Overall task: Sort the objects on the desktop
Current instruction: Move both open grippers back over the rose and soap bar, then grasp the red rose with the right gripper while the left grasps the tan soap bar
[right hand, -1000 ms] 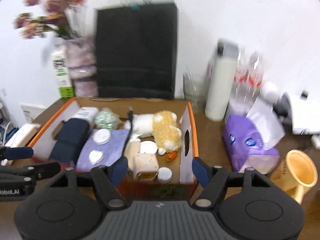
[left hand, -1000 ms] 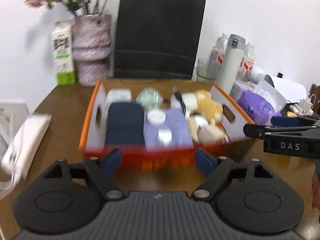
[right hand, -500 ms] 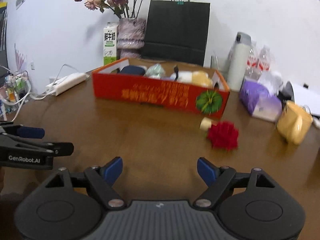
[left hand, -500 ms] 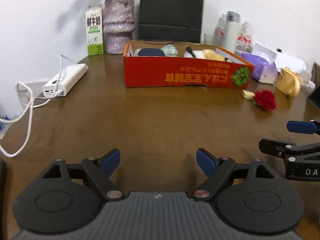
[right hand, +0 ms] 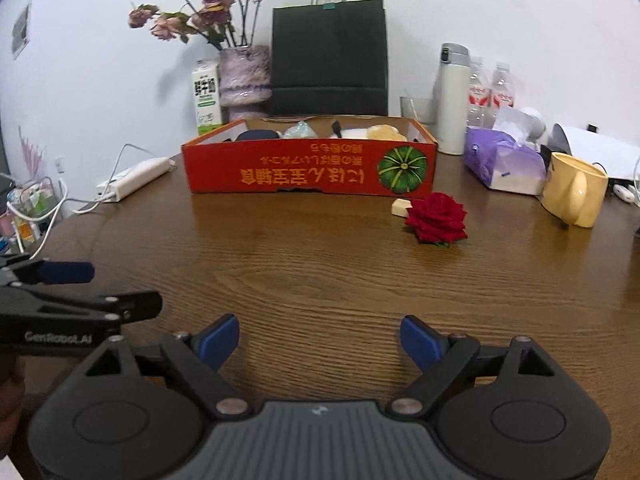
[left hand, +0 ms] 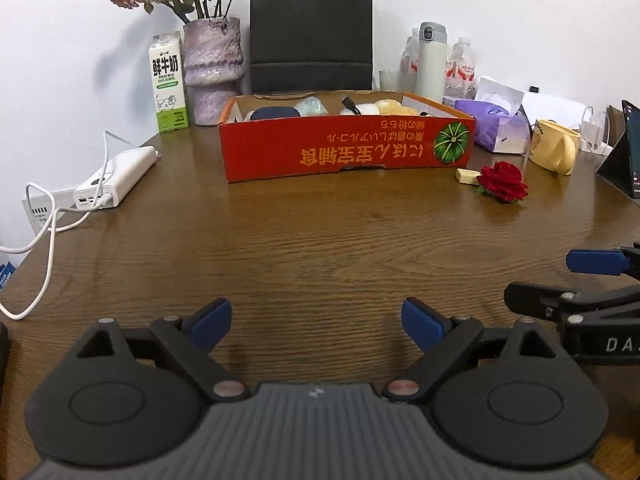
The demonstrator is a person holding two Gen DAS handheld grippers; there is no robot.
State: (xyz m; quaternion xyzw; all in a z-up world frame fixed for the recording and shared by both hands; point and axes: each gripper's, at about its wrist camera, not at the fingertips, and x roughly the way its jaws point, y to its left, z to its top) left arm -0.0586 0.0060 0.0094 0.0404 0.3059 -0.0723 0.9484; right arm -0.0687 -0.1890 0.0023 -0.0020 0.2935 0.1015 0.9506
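An orange cardboard box [left hand: 344, 148] [right hand: 308, 170] stands at the far middle of the wooden table, holding a navy pouch, plush toys and small items. A red rose [left hand: 502, 181] [right hand: 437, 218] and a small cream block [left hand: 467, 175] [right hand: 401, 207] lie on the table to the box's right. My left gripper [left hand: 316, 320] is open and empty over the near table. My right gripper [right hand: 320, 338] is open and empty beside it. Each gripper shows in the other's view, the right one in the left wrist view [left hand: 576, 280] and the left one in the right wrist view [right hand: 92, 286].
A yellow mug [right hand: 574, 188], purple tissue pack [right hand: 504, 164], white thermos [right hand: 454, 98] and bottles stand at right. A milk carton [left hand: 168, 82], vase [left hand: 212, 70] and black bag [left hand: 310, 34] stand behind the box. A white power bank [left hand: 116, 176] with cables lies at left.
Both grippers have pulled back from above the box to the near side of the table, low over the wood. Both stayed open and empty.
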